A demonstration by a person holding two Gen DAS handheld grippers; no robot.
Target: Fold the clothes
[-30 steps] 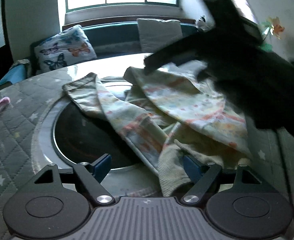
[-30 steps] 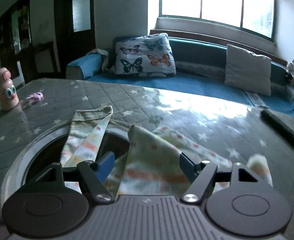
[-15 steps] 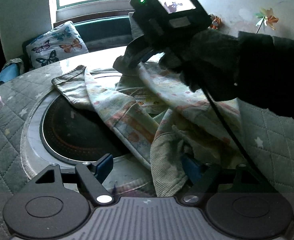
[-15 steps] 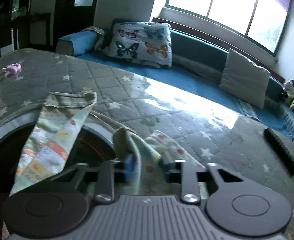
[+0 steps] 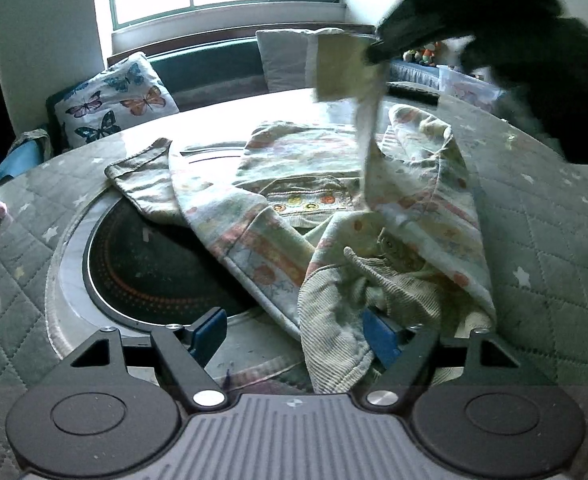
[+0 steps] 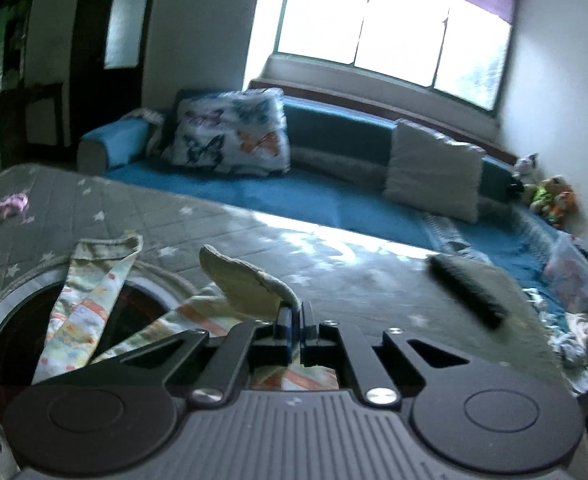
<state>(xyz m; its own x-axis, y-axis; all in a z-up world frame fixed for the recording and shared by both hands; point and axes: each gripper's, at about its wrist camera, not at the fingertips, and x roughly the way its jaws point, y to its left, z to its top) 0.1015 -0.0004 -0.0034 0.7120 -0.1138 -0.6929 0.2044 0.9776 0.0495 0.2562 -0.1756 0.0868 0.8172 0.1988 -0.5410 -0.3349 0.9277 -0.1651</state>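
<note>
The garment (image 5: 333, 208), a pale child's piece printed with orange and yellow patches, lies crumpled in the middle of the left wrist view, spread partly over the quilted grey table (image 5: 541, 240) and partly over the dark round glass plate (image 5: 150, 264) set into it at lower left. One cuffed sleeve or leg (image 5: 142, 164) reaches toward the left of the frame, lying flat across the plate's silver rim.

The left hand-held gripper (image 5: 295, 332) sits at the bottom of its frame with its fingers spread wide. A ribbed fold of the garment falls between them and covers part of the blue pad on the right finger; the left pad is bare and apart from the cloth.

The right hand-held gripper (image 6: 294, 320) has its fingers pressed together on an edge of the garment (image 6: 250, 284), which rises from the pinch as a pale flap toward the upper left of that frame. In the left wrist view this gripper appears at upper right as a dark blurred shape (image 5: 473, 24), holding a strip of the cloth lifted well above the table.

A black remote control (image 6: 467, 292) lies on the table at the right of the right wrist view. Beyond the table are a blue sofa (image 6: 333, 196), a butterfly cushion (image 6: 230, 132), a plain grey cushion (image 6: 433, 168) and a bright window (image 6: 389, 28).
</note>
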